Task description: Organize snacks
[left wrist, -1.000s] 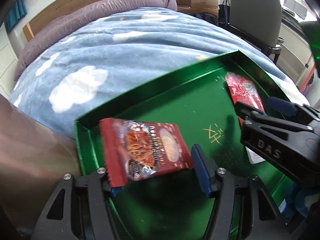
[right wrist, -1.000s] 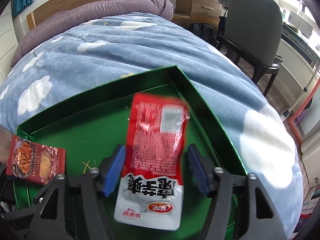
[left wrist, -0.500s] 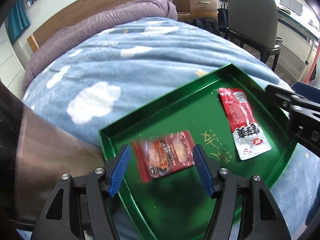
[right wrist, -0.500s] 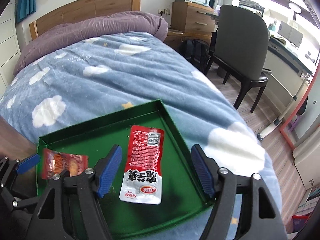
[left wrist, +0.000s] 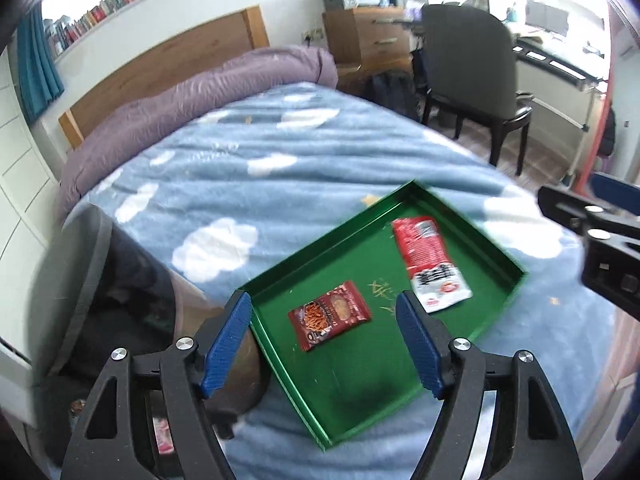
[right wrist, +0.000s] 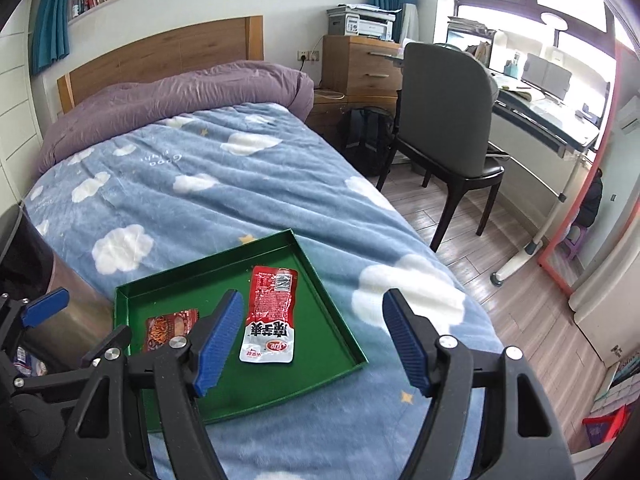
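A green tray (left wrist: 360,408) (right wrist: 224,404) lies on the blue cloud-print bed. Two snacks rest flat in it: a dark red packet (left wrist: 330,315) (right wrist: 170,326) on its left side and a red and white pouch (left wrist: 430,264) (right wrist: 270,314) on its right. My left gripper (left wrist: 324,344) hangs well above the dark red packet, its jaws opening with nothing between them. High over the tray's right edge, my right gripper (right wrist: 312,338) is open and empty. The right gripper also shows at the right edge of the left wrist view (left wrist: 600,236).
A purple duvet (right wrist: 176,96) lies at the head of the bed. A grey chair (right wrist: 444,116), a desk and a wooden drawer unit (right wrist: 360,64) stand to the right over wood flooring. A brown rounded object (right wrist: 76,312) sits beside the tray's left edge.
Both grippers let go of their snacks and rose away from the tray. The dark red packet and the red and white pouch now lie flat in it. Both jaws stand wider.
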Demonstrator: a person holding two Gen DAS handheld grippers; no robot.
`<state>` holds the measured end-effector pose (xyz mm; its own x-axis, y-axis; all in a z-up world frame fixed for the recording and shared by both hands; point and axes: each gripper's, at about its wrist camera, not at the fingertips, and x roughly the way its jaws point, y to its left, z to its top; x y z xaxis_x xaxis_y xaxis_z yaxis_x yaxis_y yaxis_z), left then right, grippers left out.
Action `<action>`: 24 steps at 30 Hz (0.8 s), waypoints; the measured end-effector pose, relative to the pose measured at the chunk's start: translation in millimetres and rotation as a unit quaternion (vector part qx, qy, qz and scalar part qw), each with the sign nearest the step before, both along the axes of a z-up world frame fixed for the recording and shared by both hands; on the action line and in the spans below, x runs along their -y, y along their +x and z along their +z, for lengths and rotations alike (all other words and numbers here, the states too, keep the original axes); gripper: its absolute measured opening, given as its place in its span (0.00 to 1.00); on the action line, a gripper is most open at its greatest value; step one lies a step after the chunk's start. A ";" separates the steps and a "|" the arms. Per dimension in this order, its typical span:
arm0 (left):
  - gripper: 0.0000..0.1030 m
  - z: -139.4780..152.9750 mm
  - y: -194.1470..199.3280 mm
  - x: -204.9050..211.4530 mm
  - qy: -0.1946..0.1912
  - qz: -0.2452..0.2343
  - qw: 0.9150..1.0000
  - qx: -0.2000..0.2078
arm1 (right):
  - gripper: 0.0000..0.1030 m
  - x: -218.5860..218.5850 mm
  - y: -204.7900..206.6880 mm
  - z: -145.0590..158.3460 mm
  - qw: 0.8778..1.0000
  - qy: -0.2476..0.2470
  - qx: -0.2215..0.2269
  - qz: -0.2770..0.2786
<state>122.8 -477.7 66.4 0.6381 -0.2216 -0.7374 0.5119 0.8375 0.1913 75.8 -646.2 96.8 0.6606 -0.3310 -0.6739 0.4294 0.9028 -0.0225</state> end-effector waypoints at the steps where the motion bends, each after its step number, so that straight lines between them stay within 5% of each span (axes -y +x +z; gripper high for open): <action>1: 0.67 8.9 -7.6 -4.4 -0.004 -0.005 1.000 0.007 | 1.00 -2.7 -9.1 8.3 1.000 0.000 0.007 -0.003; 14: 0.68 103.1 -89.2 -137.2 -0.047 0.019 0.996 0.080 | 1.00 -79.2 -104.0 105.1 0.995 -0.009 0.099 0.020; 24: 0.68 124.4 -108.3 -271.1 -0.060 0.103 0.986 0.113 | 1.00 -164.1 -147.6 149.1 0.986 -0.017 0.151 0.071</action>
<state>14.5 -206.6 190.7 0.8232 -0.1477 -0.5482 0.2849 0.9427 0.1739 -71.7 -482.1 245.9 0.8704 -0.2393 -0.4302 0.2900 0.9554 0.0552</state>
